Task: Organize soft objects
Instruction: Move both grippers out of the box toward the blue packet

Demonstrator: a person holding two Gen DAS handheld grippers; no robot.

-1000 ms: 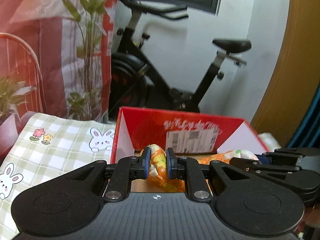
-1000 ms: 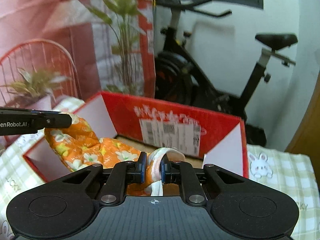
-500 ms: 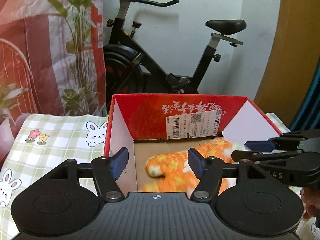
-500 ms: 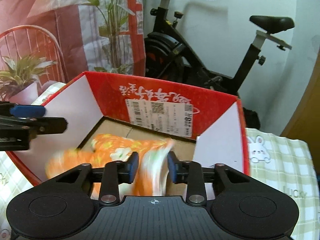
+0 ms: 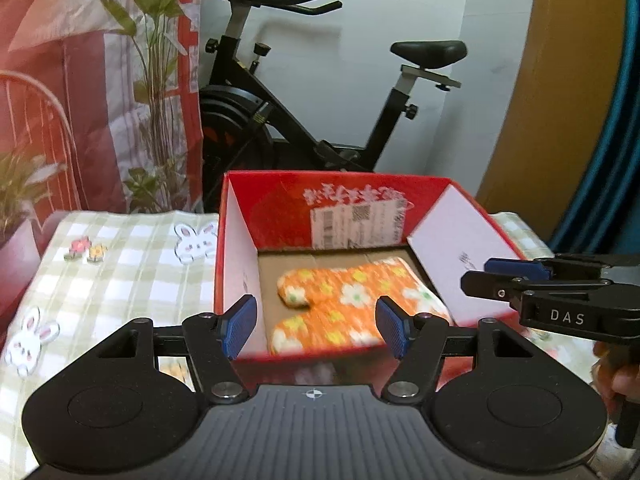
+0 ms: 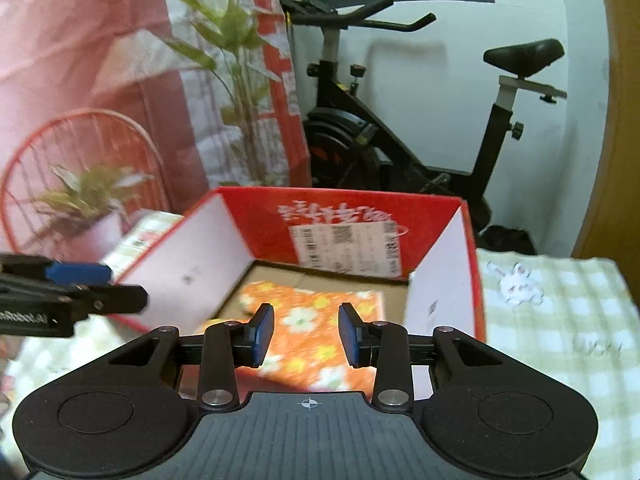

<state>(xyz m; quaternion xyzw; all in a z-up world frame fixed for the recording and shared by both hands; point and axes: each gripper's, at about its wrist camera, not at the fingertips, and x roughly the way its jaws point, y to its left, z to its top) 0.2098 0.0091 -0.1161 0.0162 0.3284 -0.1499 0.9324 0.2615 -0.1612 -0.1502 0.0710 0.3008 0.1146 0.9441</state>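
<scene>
An orange flower-print oven mitt (image 5: 352, 300) lies flat on the floor of an open red cardboard box (image 5: 456, 224). It also shows in the right wrist view (image 6: 316, 332), inside the same box (image 6: 468, 248). My left gripper (image 5: 316, 328) is open and empty, above the box's near edge. My right gripper (image 6: 306, 334) is open and empty, over the mitt. The right gripper shows at the right of the left wrist view (image 5: 516, 276); the left gripper shows at the left of the right wrist view (image 6: 96, 284).
The box stands on a green checked cloth with rabbit prints (image 5: 120, 256), also in the right wrist view (image 6: 560, 320). An exercise bike (image 5: 304, 120), potted plants (image 6: 84, 200) and a red wire chair (image 6: 84, 148) stand behind the table.
Both grippers were shut on the orange mitt above the box a second ago. They opened, the mitt dropped flat into the box, and both grippers have drawn back a little.
</scene>
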